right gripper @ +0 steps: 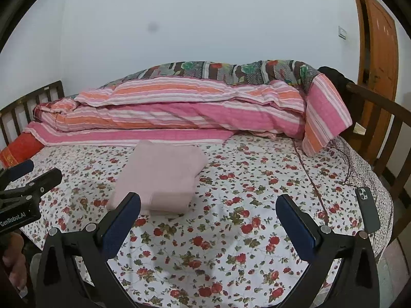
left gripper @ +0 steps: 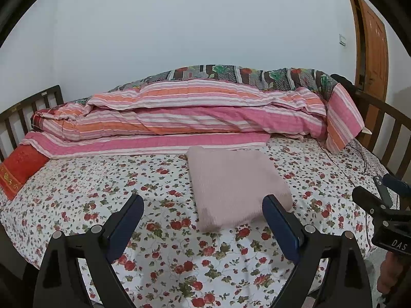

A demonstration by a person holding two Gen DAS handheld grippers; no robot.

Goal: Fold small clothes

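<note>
While both tools hover with jaws apart and empty, the left gripper (left gripper: 203, 213), lettered "GenRobot.AI", and right gripper (right gripper: 208, 211), lettered "DAS", flank the folded pink garment (left gripper: 235, 187) mid-bed on the floral sheet (left gripper: 102, 179); a phone (right gripper: 367, 210) lies near its right edge.

My left tongs (left gripper: 203, 209) are matt black plastic with dull navy pads and small shiny metal pins; my right tongs (right gripper: 208, 206) look the same. The folded pink garment (left gripper: 231, 187) is a soft, fuzzy knit cloth. The bed sheet (left gripper: 102, 179) is thin, smooth printed cotton-like cloth, and the striped quilt (left gripper: 179, 113) is puffy stitched fabric. The bed rail (right gripper: 380, 138) is dark, slightly glossy wood, the door (right gripper: 380, 43) varnished orange-brown wood. The phone (right gripper: 367, 210) has a smooth matt dark back.
</note>
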